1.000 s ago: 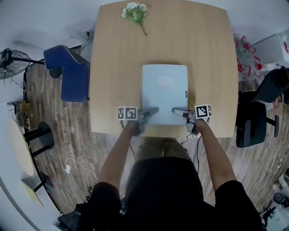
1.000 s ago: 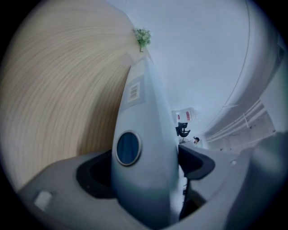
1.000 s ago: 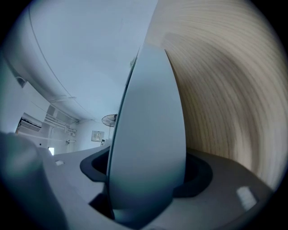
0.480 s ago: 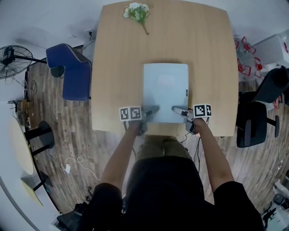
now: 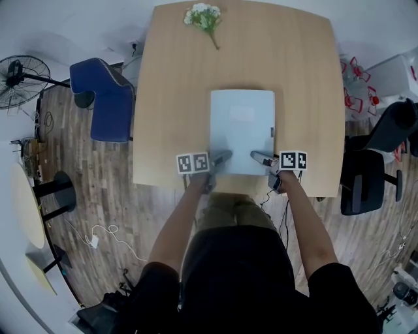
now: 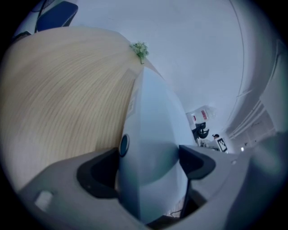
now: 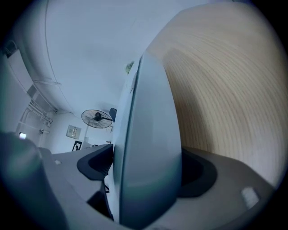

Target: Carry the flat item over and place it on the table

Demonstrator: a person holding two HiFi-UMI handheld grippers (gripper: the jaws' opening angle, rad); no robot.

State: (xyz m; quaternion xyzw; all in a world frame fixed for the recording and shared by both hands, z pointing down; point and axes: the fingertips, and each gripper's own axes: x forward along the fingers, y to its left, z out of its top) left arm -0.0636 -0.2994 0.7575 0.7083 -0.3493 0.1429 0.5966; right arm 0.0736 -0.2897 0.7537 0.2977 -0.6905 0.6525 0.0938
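The flat item (image 5: 241, 130), a pale blue-grey slab, lies flat on the wooden table (image 5: 176, 78), its near edge close to the table's front edge. My left gripper (image 5: 221, 158) is at its near left corner. In the left gripper view the flat item (image 6: 153, 117) fills the gap of the left gripper (image 6: 150, 155), and both dark pads touch it. My right gripper (image 5: 259, 158) is at the near right corner. Its jaws are opening, with the flat item (image 7: 148, 134) still between them in the right gripper (image 7: 146, 164).
A sprig of white flowers (image 5: 204, 17) lies at the table's far edge. A blue chair (image 5: 104, 98) stands left of the table and a black office chair (image 5: 369, 176) right of it. A floor fan (image 5: 19, 75) stands far left.
The flat item keeps its place on the table and both grippers stay at its near edge. Only the head view has drifted slightly.
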